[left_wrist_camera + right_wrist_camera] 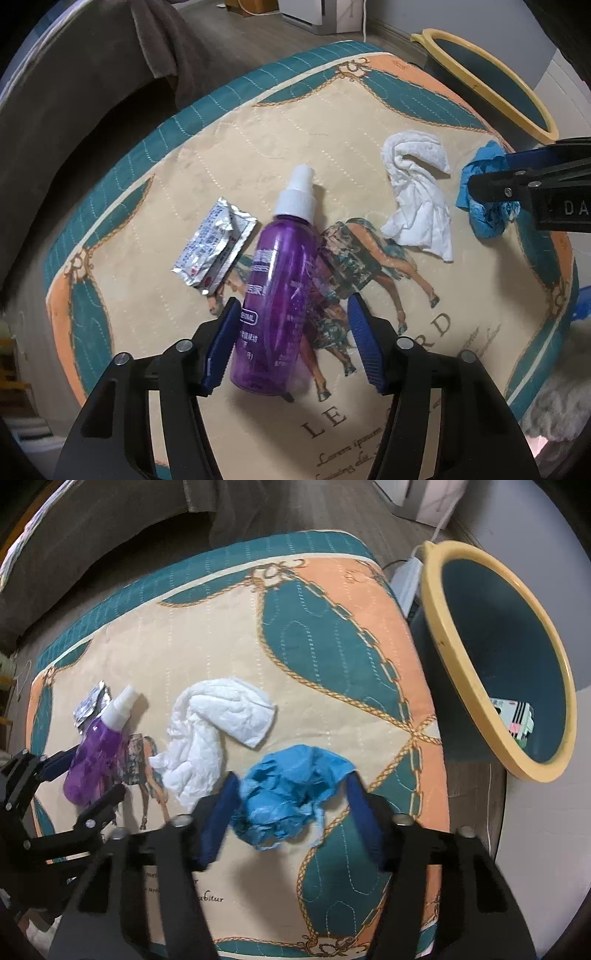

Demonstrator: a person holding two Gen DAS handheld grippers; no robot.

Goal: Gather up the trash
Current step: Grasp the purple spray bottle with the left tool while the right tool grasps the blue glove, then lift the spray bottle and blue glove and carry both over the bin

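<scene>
This looks like a room in a home, maybe a bedroom or a living room. A quilted cover [221, 642] with a horse picture and rope pattern lies over a soft piece of furniture. Beside it hangs a dark brown blanket [92, 92]. The floor [258, 40] is wood planks. A teal waste bin [509, 657] with a yellow rim stands close, and a white appliance [321, 14] is at the wall.
</scene>
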